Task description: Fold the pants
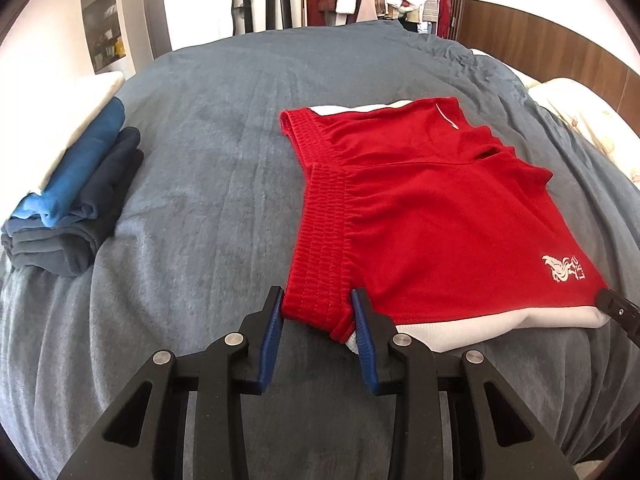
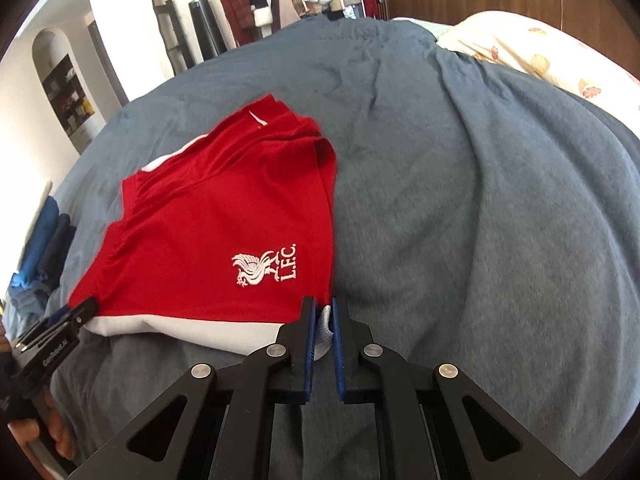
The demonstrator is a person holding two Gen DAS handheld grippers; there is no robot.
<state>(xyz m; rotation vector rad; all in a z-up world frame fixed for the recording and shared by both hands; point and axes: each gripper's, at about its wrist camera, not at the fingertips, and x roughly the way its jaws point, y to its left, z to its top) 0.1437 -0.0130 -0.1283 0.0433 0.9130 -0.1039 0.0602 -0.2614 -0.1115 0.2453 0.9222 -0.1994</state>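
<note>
hand cut off, shelf items blurry

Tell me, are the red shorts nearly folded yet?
Only begun. Done: the red shorts lie spread out on the grey blanket, beside a stack of folded clothes. In hand: the left gripper pinches the waistband corner, and the right gripper pinches the white hem corner. Left: no finished fold shows yet, so the folding and adding them to the stack remain.
</note>
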